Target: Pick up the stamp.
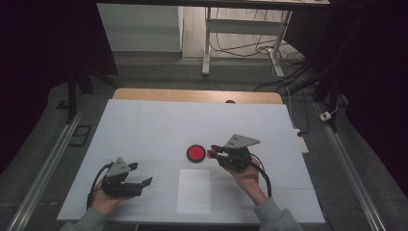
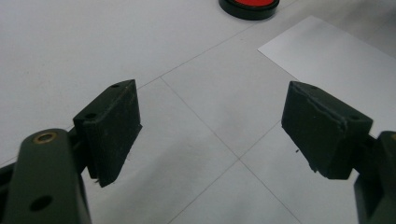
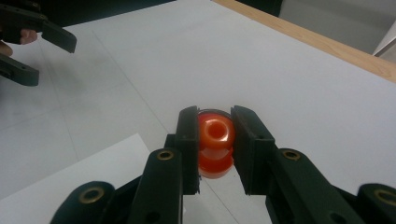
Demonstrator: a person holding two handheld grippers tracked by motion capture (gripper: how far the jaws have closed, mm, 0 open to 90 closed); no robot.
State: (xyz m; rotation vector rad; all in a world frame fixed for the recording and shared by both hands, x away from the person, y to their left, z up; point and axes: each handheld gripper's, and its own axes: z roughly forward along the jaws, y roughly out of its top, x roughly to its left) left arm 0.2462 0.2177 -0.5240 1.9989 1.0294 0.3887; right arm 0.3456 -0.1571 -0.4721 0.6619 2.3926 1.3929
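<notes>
My right gripper (image 1: 213, 152) (image 3: 215, 128) is shut on a small orange-red rounded piece (image 3: 215, 140) with a hole in its top, held just above the white table. In the high view the piece (image 1: 211, 153) sits right beside a red disc with a black rim (image 1: 196, 153), to the disc's right. My left gripper (image 1: 143, 173) (image 2: 210, 126) is near the table's front left, open wide with nothing between its pads. Ahead of it, the left gripper view shows the disc (image 2: 249, 5). The left gripper (image 3: 49, 58) appears far off in the right gripper view.
A white sheet of paper (image 1: 194, 191) (image 2: 336, 60) (image 3: 70, 186) lies flat in front of the disc, between the two hands. The table's wooden far edge (image 1: 197, 95) (image 3: 317, 42) runs along the back. Desk legs and cables (image 1: 240, 48) are on the floor beyond.
</notes>
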